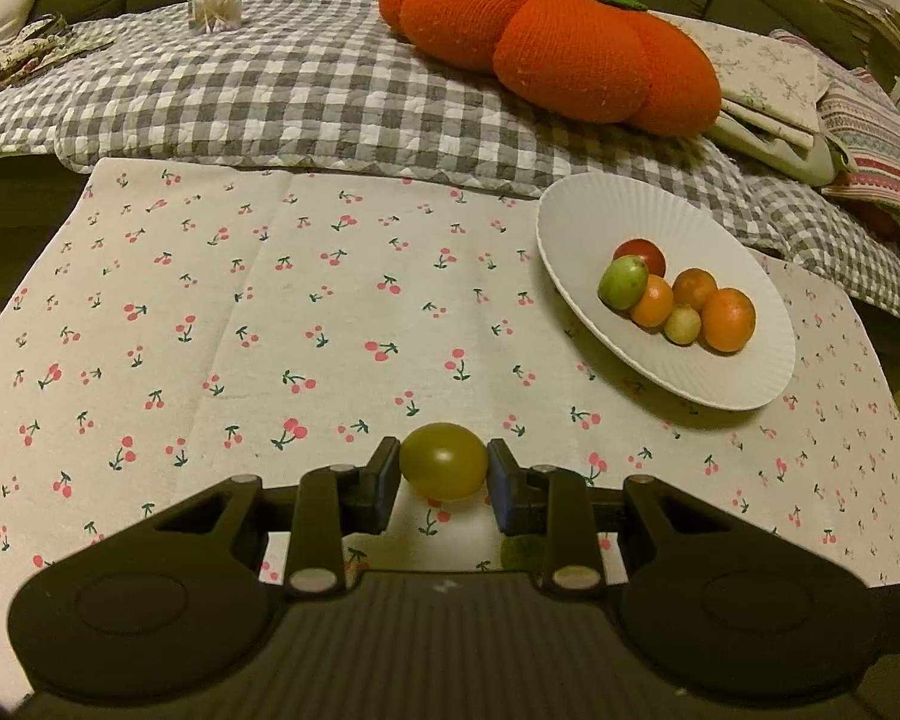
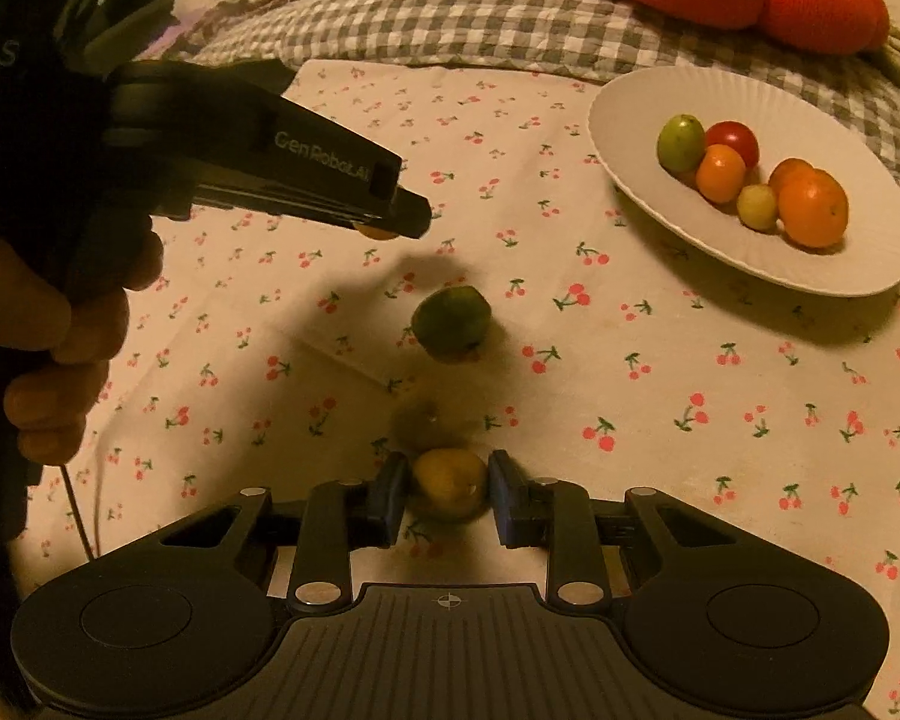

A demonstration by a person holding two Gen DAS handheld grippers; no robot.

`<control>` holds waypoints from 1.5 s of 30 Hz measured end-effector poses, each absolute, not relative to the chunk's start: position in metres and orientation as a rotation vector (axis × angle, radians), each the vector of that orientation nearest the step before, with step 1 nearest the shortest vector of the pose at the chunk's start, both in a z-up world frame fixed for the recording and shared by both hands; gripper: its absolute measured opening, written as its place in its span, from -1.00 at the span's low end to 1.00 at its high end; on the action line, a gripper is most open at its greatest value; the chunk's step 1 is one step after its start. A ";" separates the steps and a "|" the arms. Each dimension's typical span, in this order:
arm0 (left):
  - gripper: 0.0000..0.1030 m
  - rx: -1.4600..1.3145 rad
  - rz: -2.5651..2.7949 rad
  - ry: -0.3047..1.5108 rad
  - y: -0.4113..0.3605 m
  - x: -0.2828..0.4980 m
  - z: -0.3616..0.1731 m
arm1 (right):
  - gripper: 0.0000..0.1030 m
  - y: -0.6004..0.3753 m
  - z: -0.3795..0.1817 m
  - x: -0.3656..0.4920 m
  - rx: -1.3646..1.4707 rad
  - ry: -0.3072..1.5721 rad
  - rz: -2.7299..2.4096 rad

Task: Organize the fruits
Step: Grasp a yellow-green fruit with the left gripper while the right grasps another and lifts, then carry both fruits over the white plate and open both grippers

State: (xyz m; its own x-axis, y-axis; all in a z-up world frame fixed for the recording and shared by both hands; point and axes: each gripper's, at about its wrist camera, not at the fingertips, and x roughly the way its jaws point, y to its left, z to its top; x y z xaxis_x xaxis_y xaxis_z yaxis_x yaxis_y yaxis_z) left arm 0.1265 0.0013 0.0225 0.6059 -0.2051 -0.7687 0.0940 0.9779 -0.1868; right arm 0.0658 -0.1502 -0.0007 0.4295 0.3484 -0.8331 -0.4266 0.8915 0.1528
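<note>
Two hands point(image 2: 60, 312), jaws tilted downward

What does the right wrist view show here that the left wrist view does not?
Only the right wrist view shows the person's left hand holding the left gripper from outside, a green fruit loose on the cloth, and the right gripper shut on a yellowish fruit. Only the left wrist view shows the left gripper's own grip on an olive-green fruit and the swab box. Both show the white plate of fruit, the cherry-print cloth and the orange cushion.
</note>
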 end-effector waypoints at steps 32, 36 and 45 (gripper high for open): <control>-0.44 -0.087 -0.381 0.662 -0.057 0.122 0.047 | -0.48 -0.265 0.056 0.105 0.207 0.834 0.200; -0.44 -0.011 -0.446 0.623 -0.080 0.126 0.043 | -0.48 -0.277 0.055 0.114 0.246 0.809 0.160; -0.44 0.091 -0.477 0.622 -0.097 0.140 0.026 | -0.48 -0.281 0.041 0.134 0.274 0.799 0.140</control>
